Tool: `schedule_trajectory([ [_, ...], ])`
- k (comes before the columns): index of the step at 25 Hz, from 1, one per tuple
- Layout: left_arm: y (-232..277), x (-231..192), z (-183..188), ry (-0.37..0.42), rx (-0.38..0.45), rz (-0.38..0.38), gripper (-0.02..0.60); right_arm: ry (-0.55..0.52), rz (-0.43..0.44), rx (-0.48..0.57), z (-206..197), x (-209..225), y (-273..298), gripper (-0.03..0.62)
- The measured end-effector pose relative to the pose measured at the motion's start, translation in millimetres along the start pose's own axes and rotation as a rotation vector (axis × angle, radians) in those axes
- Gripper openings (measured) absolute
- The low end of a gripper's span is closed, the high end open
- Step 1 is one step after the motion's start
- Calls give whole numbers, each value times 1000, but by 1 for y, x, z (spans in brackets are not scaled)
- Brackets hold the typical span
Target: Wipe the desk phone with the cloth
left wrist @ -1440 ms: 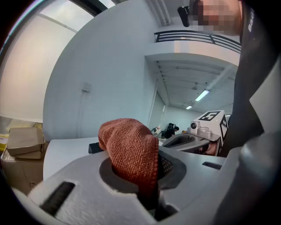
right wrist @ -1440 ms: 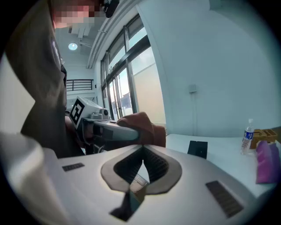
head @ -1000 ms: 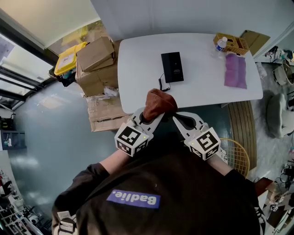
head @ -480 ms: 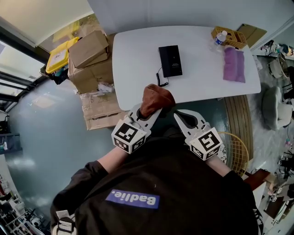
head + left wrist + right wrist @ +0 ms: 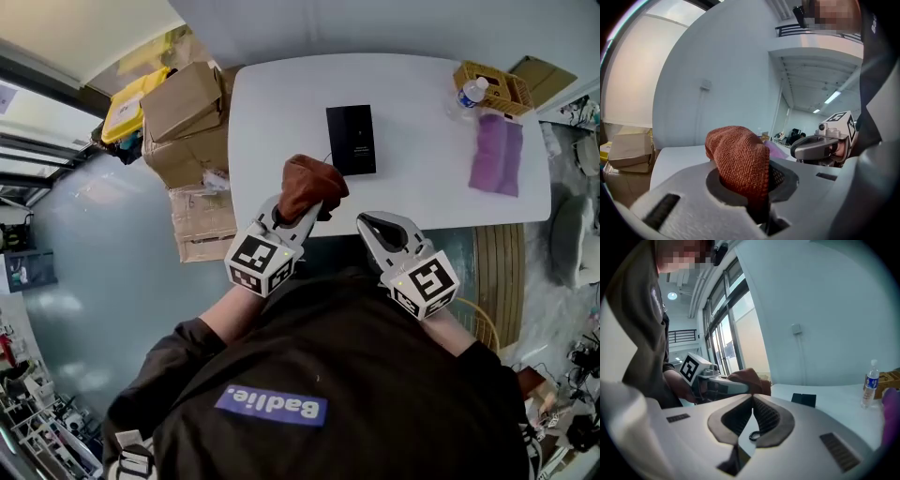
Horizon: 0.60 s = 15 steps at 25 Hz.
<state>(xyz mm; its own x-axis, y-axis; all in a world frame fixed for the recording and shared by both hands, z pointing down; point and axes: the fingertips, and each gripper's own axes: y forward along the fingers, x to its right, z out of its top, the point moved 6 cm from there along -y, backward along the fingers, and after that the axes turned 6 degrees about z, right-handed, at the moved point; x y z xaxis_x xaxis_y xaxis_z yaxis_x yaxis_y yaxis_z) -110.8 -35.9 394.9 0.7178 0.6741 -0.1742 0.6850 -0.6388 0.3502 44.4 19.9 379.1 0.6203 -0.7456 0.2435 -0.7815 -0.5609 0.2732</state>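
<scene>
Wiping not begun, by my reading. The phone point(image 5: 352, 139), a flat matte-black slab, lies untouched mid-table point(image 5: 272, 103). Left gripper point(image 5: 292, 216) clamps the cloth point(image 5: 307, 186), a bunched rust-brown looped knit, over the near table edge. Right gripper point(image 5: 371, 223): jaws together, empty. All wiping remains.

shirt point(image 5: 394, 366): dark, 1 blue patch point(image 5: 272, 406) | left gripper point(image 5: 300, 212), right gripper point(image 5: 367, 221): pale grey, black-white marker cubes point(image 5: 258, 264)

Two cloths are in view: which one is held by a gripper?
The rust-brown cloth, clamped in the left gripper. The purple cloth lies flat at the right end of the table, with neither gripper touching it.
</scene>
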Motion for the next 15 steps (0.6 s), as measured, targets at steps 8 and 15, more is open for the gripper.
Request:
schedule_trajectory([
  [8, 101, -47, -2, -2, -66, 191, 61, 23, 91, -28, 7, 106, 9, 31],
  [15, 162, -76, -14, -38, -111, 280, 60, 37, 119, -67, 3, 157, 8, 31],
])
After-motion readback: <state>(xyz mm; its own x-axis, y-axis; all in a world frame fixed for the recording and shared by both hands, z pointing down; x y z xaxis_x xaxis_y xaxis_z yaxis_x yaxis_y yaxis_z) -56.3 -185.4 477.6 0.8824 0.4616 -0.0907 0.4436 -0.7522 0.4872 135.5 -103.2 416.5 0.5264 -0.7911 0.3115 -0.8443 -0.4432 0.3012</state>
